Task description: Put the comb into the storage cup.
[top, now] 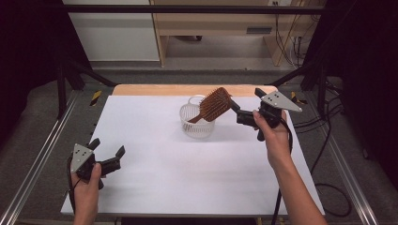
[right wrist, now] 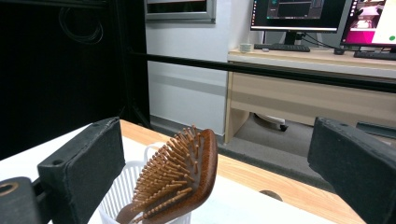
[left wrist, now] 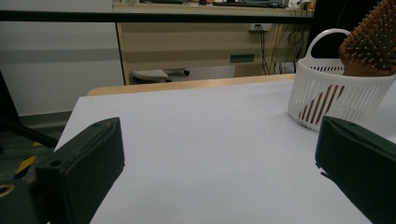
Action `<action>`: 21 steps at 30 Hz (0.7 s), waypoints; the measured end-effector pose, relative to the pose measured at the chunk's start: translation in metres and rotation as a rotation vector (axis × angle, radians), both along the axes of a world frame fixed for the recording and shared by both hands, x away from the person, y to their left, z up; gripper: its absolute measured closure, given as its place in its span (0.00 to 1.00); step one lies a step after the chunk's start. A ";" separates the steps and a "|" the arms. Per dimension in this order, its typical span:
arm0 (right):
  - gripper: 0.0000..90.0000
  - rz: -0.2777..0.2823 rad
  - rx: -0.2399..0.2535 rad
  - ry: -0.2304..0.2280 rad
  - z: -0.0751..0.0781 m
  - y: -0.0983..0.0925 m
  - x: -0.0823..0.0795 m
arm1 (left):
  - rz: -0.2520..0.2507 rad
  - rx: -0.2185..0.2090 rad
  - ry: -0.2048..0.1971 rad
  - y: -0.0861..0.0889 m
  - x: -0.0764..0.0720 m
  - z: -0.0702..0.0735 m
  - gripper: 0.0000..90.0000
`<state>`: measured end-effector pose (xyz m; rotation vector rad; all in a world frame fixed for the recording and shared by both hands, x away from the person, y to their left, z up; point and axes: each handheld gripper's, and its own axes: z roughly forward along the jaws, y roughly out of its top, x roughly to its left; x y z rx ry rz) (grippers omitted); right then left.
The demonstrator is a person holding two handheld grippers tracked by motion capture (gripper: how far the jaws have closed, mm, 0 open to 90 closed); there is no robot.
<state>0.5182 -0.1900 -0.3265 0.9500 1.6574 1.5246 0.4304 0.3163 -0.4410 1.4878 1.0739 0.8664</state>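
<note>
A wooden paddle hairbrush (top: pixel 215 104) stands tilted, handle down, in a small white slotted basket (top: pixel 197 129) at the back middle of the white table. Its bristled head leans out over the rim toward my right gripper (top: pixel 245 97), which is open just right of the head and holds nothing. Along the right gripper view, the brush (right wrist: pixel 187 172) and basket (right wrist: pixel 116 196) sit ahead between the wide jaws. My left gripper (top: pixel 109 145) is open over the table's front left, empty. The left gripper view has the basket (left wrist: pixel 336 93) and brush (left wrist: pixel 371 44) far right.
A white sheet (top: pixel 187 173) covers the wooden table, whose bare edge (top: pixel 155 89) runs along the back. Black frame bars (top: pixel 187 8) cross above the far side. Cables (top: pixel 328 187) trail off the right edge. A desk with monitors (right wrist: pixel 299 14) stands beyond.
</note>
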 end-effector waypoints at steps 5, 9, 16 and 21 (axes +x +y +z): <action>0.04 -0.003 -0.002 -0.007 -0.001 -0.003 -0.002 | -0.008 0.001 0.003 -0.001 0.001 0.000 0.01; 0.05 -0.007 0.003 -0.003 -0.003 -0.005 -0.003 | -0.014 0.004 0.003 -0.001 0.001 0.000 0.01; 0.04 -0.011 0.005 -0.001 -0.004 -0.010 -0.007 | -0.017 0.001 0.002 -0.001 0.000 0.000 0.01; 0.04 -0.013 0.009 -0.007 -0.004 -0.014 -0.010 | -0.022 -0.001 0.003 -0.001 0.000 0.000 0.01</action>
